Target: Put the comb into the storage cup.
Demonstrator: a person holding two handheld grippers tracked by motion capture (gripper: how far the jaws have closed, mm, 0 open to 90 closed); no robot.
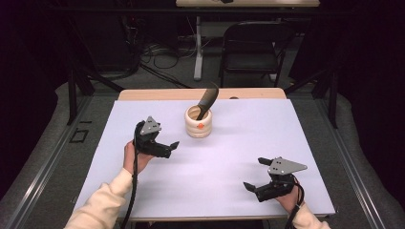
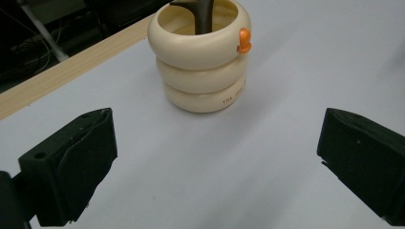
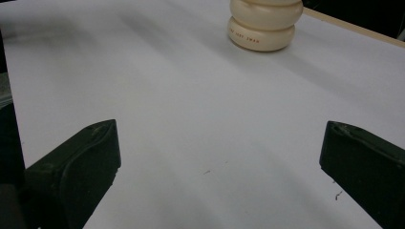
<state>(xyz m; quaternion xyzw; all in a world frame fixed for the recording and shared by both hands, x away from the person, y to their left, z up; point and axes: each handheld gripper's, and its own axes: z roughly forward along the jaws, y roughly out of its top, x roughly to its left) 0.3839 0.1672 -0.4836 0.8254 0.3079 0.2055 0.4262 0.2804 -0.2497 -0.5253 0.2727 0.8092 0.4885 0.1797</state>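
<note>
Left gripper (image 1: 173, 146), wide open, should approach the cream holder (image 1: 198, 123) at 1 o'clock squarely; right gripper (image 1: 254, 174) also wide.

A lab: black curtains (image 1: 28, 57), floor cables (image 1: 162, 55), bare rig table (image 1: 286, 143)

The white tabletop (image 1: 205, 167) is brightly and evenly lit against dark surroundings; shadows fall soft, the high view is grainy, and near claw jaws blur
</note>
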